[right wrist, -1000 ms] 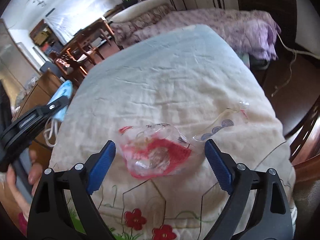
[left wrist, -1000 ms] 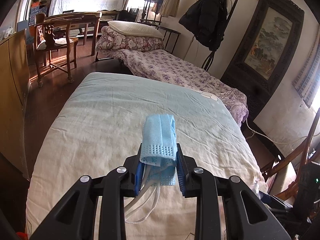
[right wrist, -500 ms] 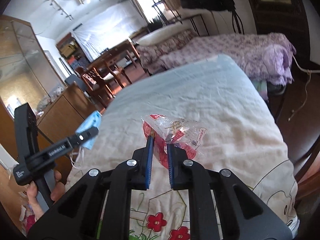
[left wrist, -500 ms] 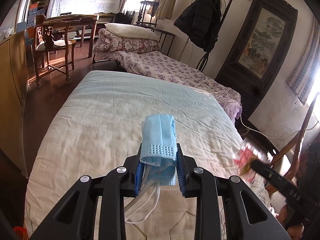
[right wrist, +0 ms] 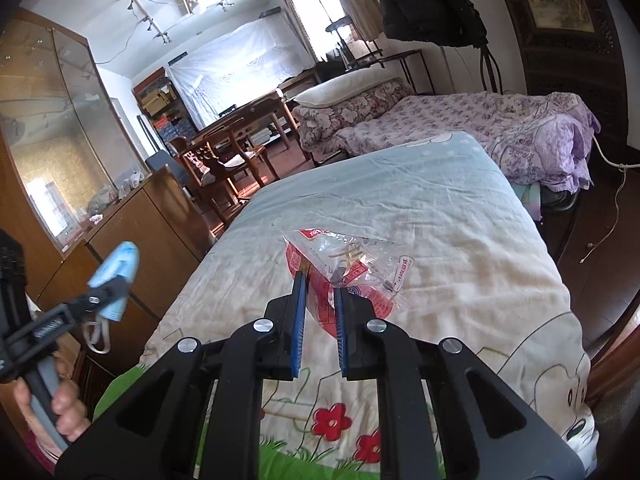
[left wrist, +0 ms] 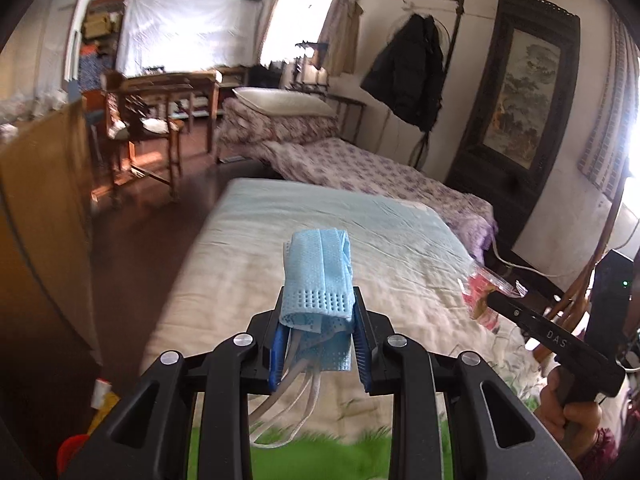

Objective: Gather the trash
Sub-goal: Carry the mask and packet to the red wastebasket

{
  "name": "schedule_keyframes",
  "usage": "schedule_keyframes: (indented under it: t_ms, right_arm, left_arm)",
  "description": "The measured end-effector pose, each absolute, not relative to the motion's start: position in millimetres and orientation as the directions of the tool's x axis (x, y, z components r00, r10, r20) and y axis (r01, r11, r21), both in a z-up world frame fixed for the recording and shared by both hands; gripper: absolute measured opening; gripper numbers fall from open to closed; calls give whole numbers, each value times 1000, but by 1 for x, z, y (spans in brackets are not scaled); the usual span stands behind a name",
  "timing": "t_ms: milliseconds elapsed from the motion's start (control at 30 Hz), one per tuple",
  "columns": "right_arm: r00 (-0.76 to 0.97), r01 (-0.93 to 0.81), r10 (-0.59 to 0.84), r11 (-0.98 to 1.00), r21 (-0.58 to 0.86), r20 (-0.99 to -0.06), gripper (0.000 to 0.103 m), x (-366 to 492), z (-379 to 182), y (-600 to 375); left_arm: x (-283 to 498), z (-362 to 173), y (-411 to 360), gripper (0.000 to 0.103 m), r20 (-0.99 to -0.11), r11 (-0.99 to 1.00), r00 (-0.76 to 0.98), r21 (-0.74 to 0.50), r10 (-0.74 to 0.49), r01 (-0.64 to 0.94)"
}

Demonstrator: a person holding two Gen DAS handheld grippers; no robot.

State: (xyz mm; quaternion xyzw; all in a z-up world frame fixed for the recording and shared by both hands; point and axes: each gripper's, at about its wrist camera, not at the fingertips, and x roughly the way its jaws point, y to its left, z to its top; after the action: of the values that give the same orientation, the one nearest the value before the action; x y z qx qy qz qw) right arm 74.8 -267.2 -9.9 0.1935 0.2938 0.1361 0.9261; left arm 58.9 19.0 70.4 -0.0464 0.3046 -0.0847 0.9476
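My left gripper point(left wrist: 318, 312) is shut on a folded blue face mask point(left wrist: 318, 272), whose white ear loops hang below the jaws. It is held above the near end of the bed point(left wrist: 280, 236). My right gripper point(right wrist: 320, 284) is shut on a crumpled clear and red plastic wrapper point(right wrist: 352, 268), lifted off the bed's quilt point(right wrist: 460, 240). The wrapper also shows in the left wrist view point(left wrist: 486, 292), at the right. The mask also shows in the right wrist view point(right wrist: 116, 276), at the left.
A brown cabinet point(right wrist: 152, 224) stands left of the bed. A second bed with purple floral bedding point(left wrist: 360, 164) lies beyond. A wooden chair point(left wrist: 140, 128) and desk stand at the back. A white cable point(right wrist: 612, 208) trails on the dark floor at right.
My right gripper closed on the wrapper and lifted it off the quilt. Both grippers have risen and pulled back toward the foot of the bed, the mask still held.
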Motion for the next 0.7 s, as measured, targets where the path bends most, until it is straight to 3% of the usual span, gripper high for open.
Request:
schedule_keyframes:
  t_ms: [467,700]
  right_arm:
    - [738,-168,428,865,472,-521,15,16,-24,-235]
    - [697,-266,507,839,474,-506,15,-8,-2,-192]
  left_arm:
    - [-64,106,110,28,-460,997,885,5,75,-82]
    - [-109,97,159,28,-457,985,874,44,167,-165]
